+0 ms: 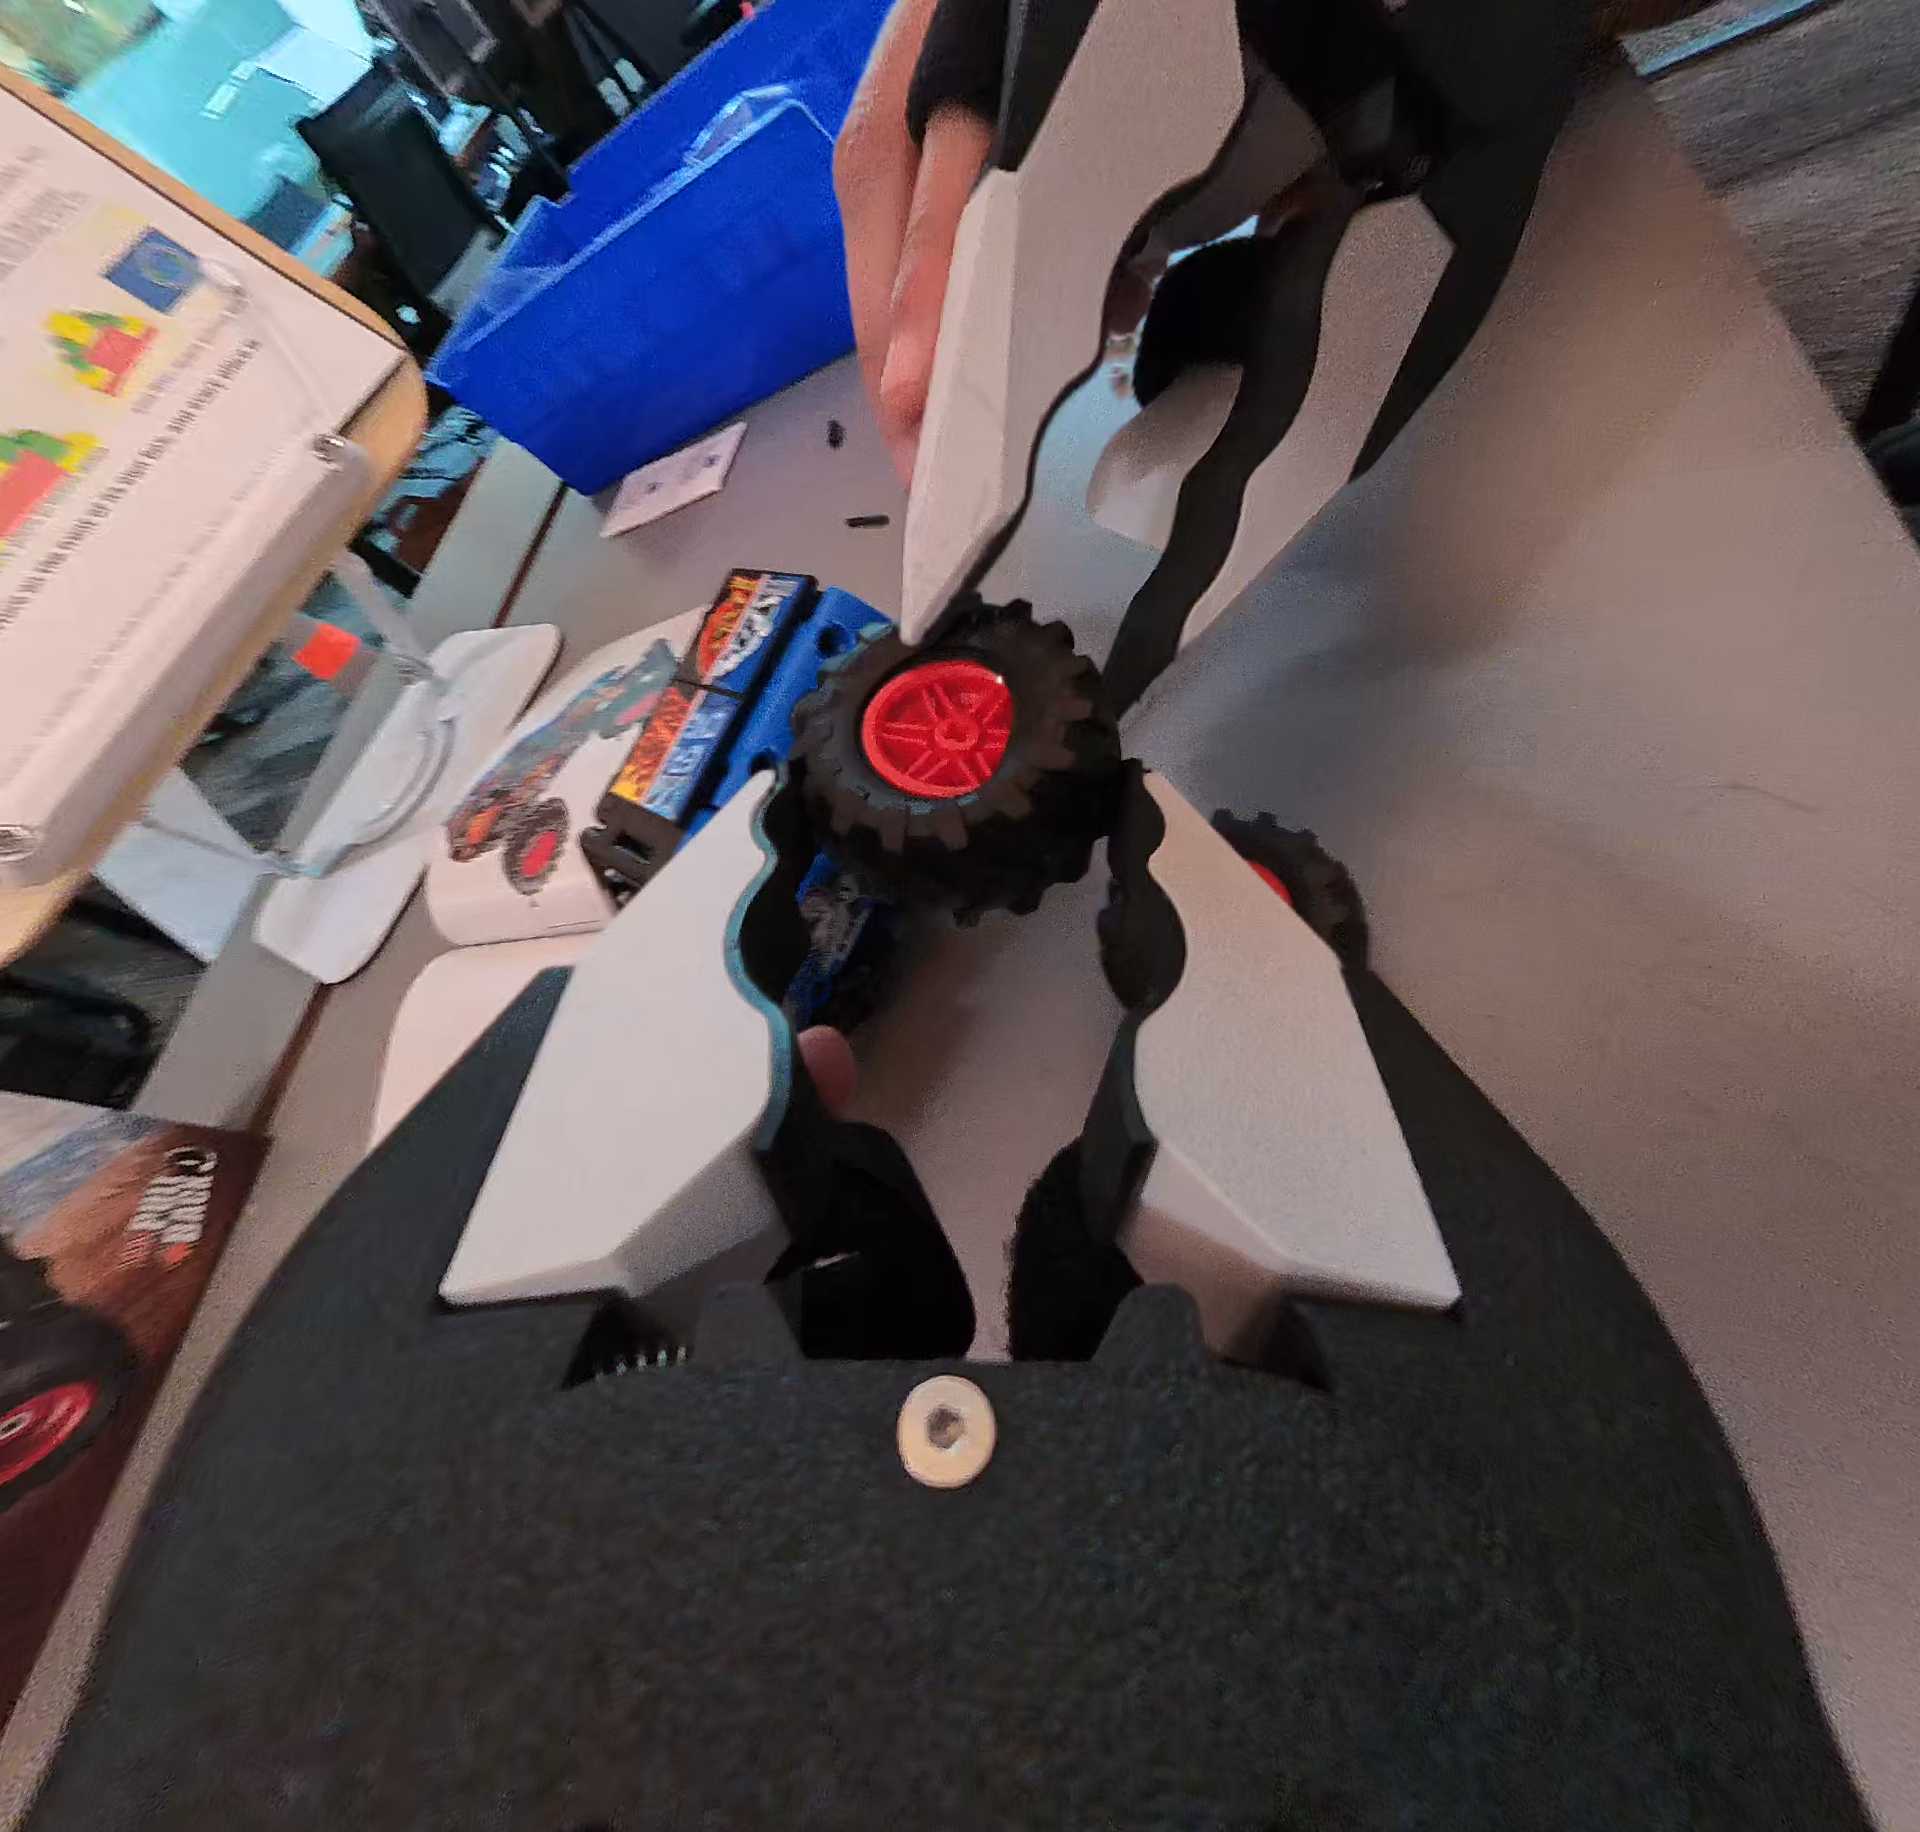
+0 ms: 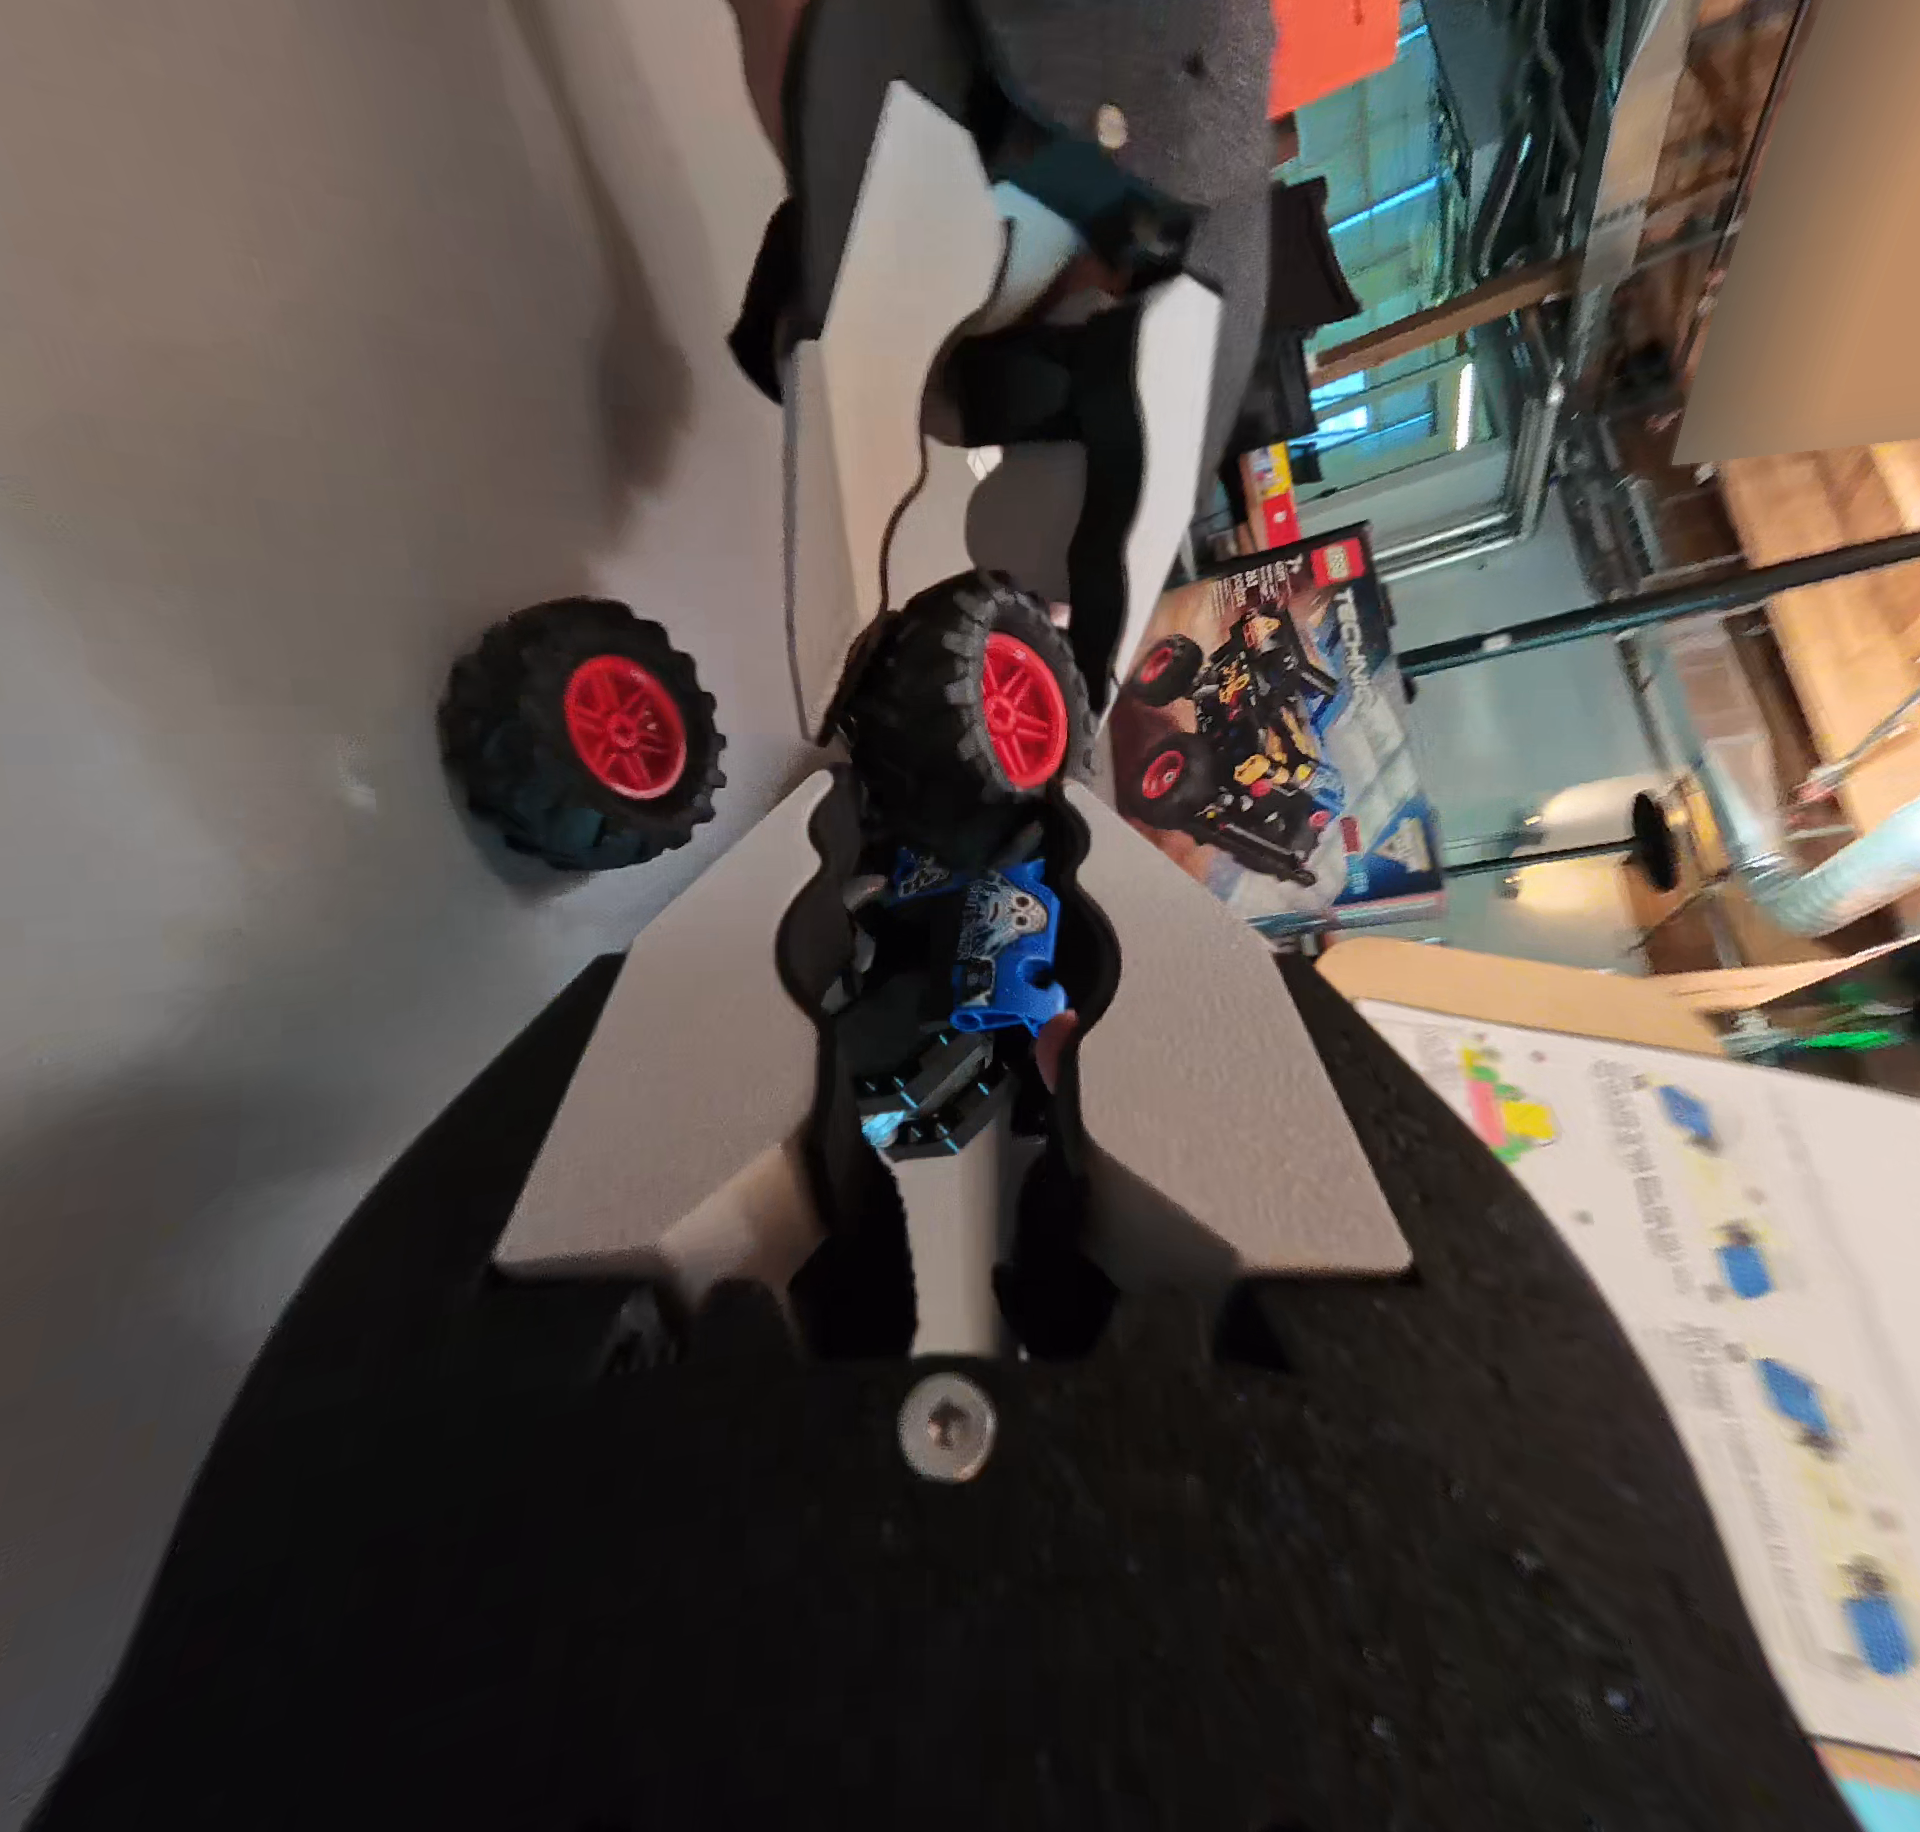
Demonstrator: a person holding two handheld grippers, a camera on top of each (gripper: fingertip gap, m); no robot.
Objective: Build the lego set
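My left gripper (image 1: 951, 795) clamps the black tyre of a red-hubbed wheel (image 1: 940, 733). My right gripper (image 2: 951, 800) is closed narrowly around the blue and black truck chassis (image 2: 977, 961), with that wheel at its fingertips, against the chassis end. Both are raised over the grey table (image 1: 1558, 847). A loose wheel (image 2: 587, 733) lies beside them; the set's box (image 2: 1278, 743) stands beyond.

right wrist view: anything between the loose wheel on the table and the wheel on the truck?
Only one finger of the left gripper and bare table separate the loose wheel from the mounted wheel.
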